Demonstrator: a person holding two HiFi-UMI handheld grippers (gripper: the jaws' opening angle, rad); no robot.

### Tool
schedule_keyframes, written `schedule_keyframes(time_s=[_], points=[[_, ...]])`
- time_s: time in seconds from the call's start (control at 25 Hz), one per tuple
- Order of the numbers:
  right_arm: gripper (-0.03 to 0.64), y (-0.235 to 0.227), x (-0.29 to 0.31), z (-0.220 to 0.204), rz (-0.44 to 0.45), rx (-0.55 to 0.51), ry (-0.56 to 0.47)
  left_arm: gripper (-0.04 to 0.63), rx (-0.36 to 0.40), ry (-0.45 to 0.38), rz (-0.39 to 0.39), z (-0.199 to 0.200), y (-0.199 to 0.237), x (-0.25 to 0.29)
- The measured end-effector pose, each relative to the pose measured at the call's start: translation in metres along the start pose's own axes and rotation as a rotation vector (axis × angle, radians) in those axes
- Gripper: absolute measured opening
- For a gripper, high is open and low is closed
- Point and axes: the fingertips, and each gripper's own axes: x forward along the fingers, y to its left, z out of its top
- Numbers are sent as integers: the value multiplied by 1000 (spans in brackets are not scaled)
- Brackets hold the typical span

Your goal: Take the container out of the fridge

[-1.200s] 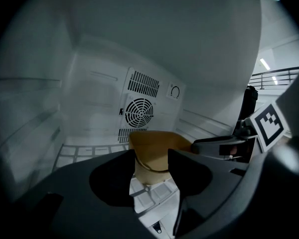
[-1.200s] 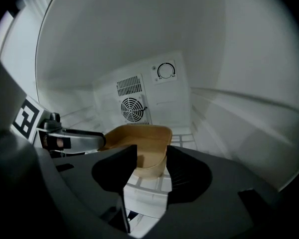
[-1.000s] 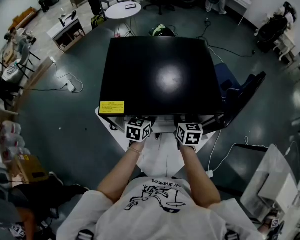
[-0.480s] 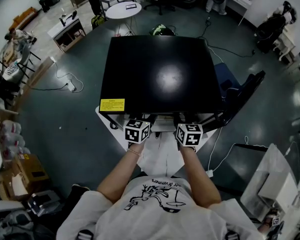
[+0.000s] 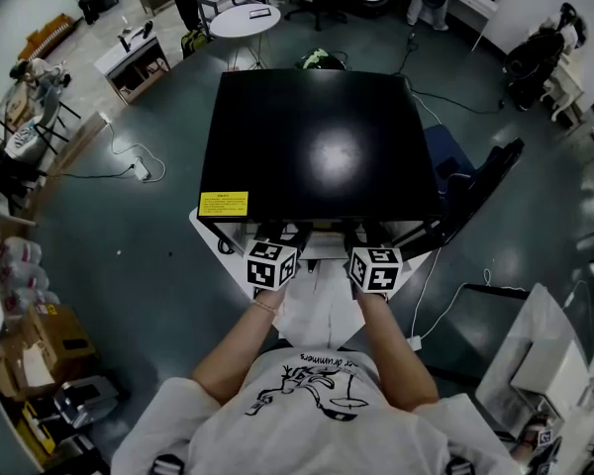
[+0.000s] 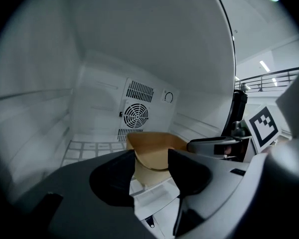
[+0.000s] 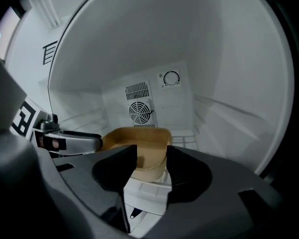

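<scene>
Head view: I look down on the black fridge [image 5: 317, 146], with the left gripper [image 5: 274, 255] and right gripper [image 5: 374, 257] reaching in under its front edge.

Left gripper view: the jaws stand apart. The tan container [image 6: 154, 151] sits on the white shelf [image 6: 84, 148] and shows in the gap, its inside bare tan.

Right gripper view: these jaws also stand apart, framing the container's near corner.

1. My left arm [image 5: 240, 336] and my right arm [image 5: 388, 349] reach out in front of me, side by side.
2. My left gripper [image 6: 152, 171] points forward, and its jaws are apart.
3. My right gripper [image 7: 152, 167] sits close beside it, and its jaws are apart too.
</scene>
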Motion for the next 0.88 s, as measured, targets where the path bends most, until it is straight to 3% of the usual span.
schedule_keyframes(time_s=[0.88], points=[[178,19,-20,-3,25,-33,-12,218,-11,-13,4,-7,-5,-25]])
